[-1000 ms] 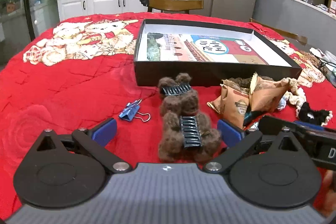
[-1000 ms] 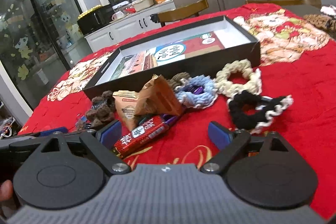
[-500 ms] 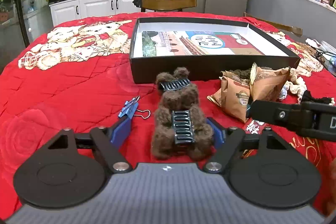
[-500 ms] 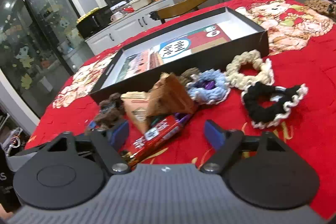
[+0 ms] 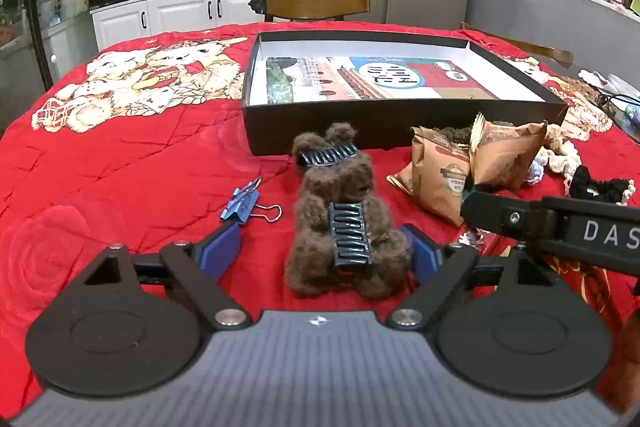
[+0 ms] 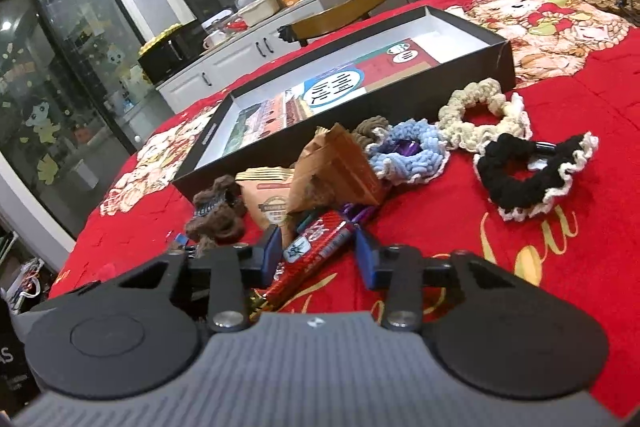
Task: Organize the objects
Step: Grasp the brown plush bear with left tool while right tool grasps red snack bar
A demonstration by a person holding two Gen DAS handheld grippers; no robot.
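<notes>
Two brown fuzzy hair clips lie on the red cloth; the near hair clip (image 5: 344, 251) sits between the fingers of my left gripper (image 5: 320, 253). Those jaws are opening: the left pad stands apart from the fur and the right pad brushes it. My right gripper (image 6: 319, 253) straddles a red snack bar (image 6: 316, 247) lying slantwise. Its jaws are closing, with a gap still showing beside the right pad. The open black box (image 5: 400, 143) with a printed sheet inside stands just beyond.
A blue binder clip (image 5: 240, 203) lies left of the hair clips. Brown snack pouches (image 6: 336, 167) lean by the box. Blue (image 6: 408, 155), cream (image 6: 480, 115) and black-and-white (image 6: 528, 179) scrunchies lie to the right. Wooden chairs stand behind the table.
My left jaws narrowed around the near hair clip, then widened a little. My right jaws drew in around the red snack bar, and that gripper edged further left into the left view.
</notes>
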